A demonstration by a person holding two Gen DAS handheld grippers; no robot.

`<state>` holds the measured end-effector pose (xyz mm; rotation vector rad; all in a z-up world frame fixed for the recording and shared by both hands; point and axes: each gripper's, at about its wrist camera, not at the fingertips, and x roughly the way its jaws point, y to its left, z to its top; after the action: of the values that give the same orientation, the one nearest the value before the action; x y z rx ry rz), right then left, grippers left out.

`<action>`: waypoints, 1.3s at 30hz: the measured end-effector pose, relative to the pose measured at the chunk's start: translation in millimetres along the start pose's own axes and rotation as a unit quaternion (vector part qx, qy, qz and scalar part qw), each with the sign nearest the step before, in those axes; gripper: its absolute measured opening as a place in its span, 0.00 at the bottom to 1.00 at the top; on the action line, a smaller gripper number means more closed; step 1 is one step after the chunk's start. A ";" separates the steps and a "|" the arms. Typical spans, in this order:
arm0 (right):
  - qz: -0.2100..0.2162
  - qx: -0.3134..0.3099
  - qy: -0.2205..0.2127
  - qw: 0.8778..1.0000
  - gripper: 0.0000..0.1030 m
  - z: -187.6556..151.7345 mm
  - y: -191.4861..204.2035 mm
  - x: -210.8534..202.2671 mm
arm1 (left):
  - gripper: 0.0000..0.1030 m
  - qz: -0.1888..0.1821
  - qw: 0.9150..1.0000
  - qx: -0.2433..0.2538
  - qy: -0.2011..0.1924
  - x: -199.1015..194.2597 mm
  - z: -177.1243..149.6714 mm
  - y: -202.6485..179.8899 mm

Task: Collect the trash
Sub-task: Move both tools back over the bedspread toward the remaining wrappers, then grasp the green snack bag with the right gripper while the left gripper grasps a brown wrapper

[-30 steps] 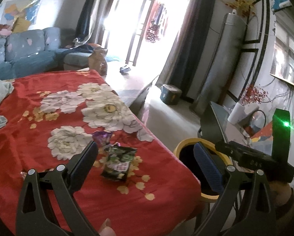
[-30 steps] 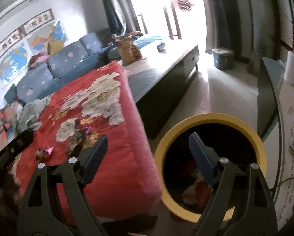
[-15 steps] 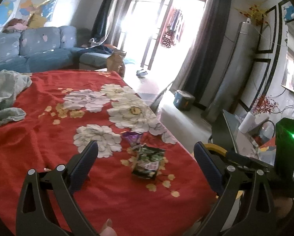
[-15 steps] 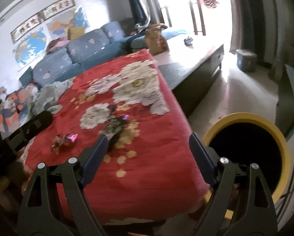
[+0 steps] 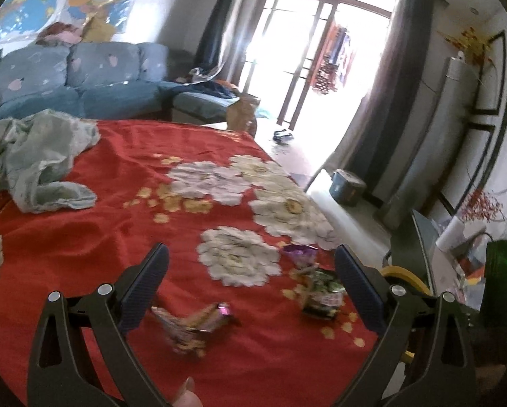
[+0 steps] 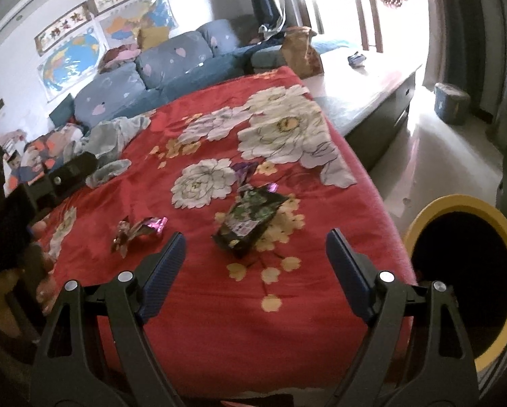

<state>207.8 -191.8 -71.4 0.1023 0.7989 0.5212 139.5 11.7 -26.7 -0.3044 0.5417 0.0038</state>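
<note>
Three pieces of trash lie on the red flowered cloth. A dark green snack bag sits near the cloth's right side. Just beyond it is a small purple wrapper. A crumpled pink-and-brown wrapper lies further left. My left gripper is open above the cloth, the crumpled wrapper low between its fingers, untouched. My right gripper is open too, hovering short of the green bag. The yellow-rimmed bin stands on the floor to the right.
A pale green cloth is bunched at the table's far left. A blue sofa stands behind. A low grey bench and a small blue bin lie beyond the table. A person's fingertip shows at the bottom.
Both grippers have swung left, from the bin toward the table. The bin slid from the middle of the right wrist view to its right edge. The crumpled wrapper has come into the left wrist view.
</note>
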 end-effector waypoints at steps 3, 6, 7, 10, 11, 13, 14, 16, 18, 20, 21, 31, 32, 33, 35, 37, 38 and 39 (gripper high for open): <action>0.003 0.007 0.010 1.000 0.74 1.0 4.5 11.2 | 0.92 0.009 1.000 -0.020 0.006 -0.6 2.2 19.2; 0.002 0.015 0.018 1.000 0.74 2.9 6.0 20.3 | 0.92 0.021 0.999 -0.035 0.012 -1.5 3.0 37.4; 0.001 0.017 0.019 1.000 0.74 3.3 5.7 22.2 | 0.92 0.024 0.999 -0.039 0.014 -2.2 3.2 42.7; -0.005 0.022 0.023 0.999 0.74 5.8 6.8 32.2 | 0.92 0.032 0.998 -0.051 0.023 -3.1 3.1 57.7; -0.008 0.023 0.024 0.999 0.74 6.9 7.3 36.4 | 0.92 0.033 0.998 -0.055 0.025 -3.2 2.6 62.7; -0.015 0.026 0.026 0.999 0.74 8.3 7.4 42.6 | 0.92 0.037 0.997 -0.059 0.028 -5.0 1.0 68.7; -0.019 0.028 0.028 0.999 0.74 8.9 7.2 46.1 | 0.92 0.037 0.997 -0.061 0.032 -4.3 -0.2 71.7; -0.025 0.036 0.034 0.998 0.74 9.9 4.9 54.1 | 0.92 0.030 0.996 -0.072 0.051 0.9 -3.6 79.2; -0.030 0.045 0.040 0.998 0.74 9.3 2.7 62.2 | 0.92 0.014 0.993 -0.091 0.077 7.2 -9.0 86.0; -0.032 0.051 0.047 0.997 0.74 8.7 1.7 69.3 | 0.91 0.003 0.989 -0.111 0.094 12.8 -15.5 91.9; -0.034 0.050 0.051 0.997 0.73 7.9 2.2 73.6 | 0.91 -0.001 0.988 -0.119 0.102 15.9 -19.0 93.8; -0.009 0.039 0.079 0.996 0.33 -1.6 6.7 87.9 | 0.64 -0.048 0.972 -0.179 0.147 42.6 -44.1 92.4; -0.006 0.037 0.079 0.996 0.31 -2.3 7.3 87.1 | 0.59 -0.047 0.971 -0.181 0.148 44.4 -45.4 92.5; -0.003 0.035 0.080 0.996 0.27 -2.9 8.0 86.0 | 0.54 -0.046 0.970 -0.184 0.149 46.1 -46.5 93.0; 0.001 0.030 0.079 0.996 0.22 -4.1 9.8 83.3 | 0.45 -0.048 0.968 -0.193 0.154 49.3 -48.7 95.2; 0.002 0.024 0.078 0.997 0.18 -4.8 11.4 80.8 | 0.35 -0.043 0.967 -0.198 0.157 50.7 -50.0 97.9; 0.003 0.019 0.076 0.997 0.16 -5.1 12.8 79.1 | 0.29 -0.044 0.966 -0.200 0.158 51.2 -50.6 99.1; 0.003 0.014 0.075 0.997 0.14 -5.0 14.4 77.9 | 0.28 -0.044 0.966 -0.201 0.159 51.2 -51.0 99.7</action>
<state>243.5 -142.2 -122.1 0.0921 0.9538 0.5277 149.3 88.4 -122.5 -0.7340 0.8471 -0.0221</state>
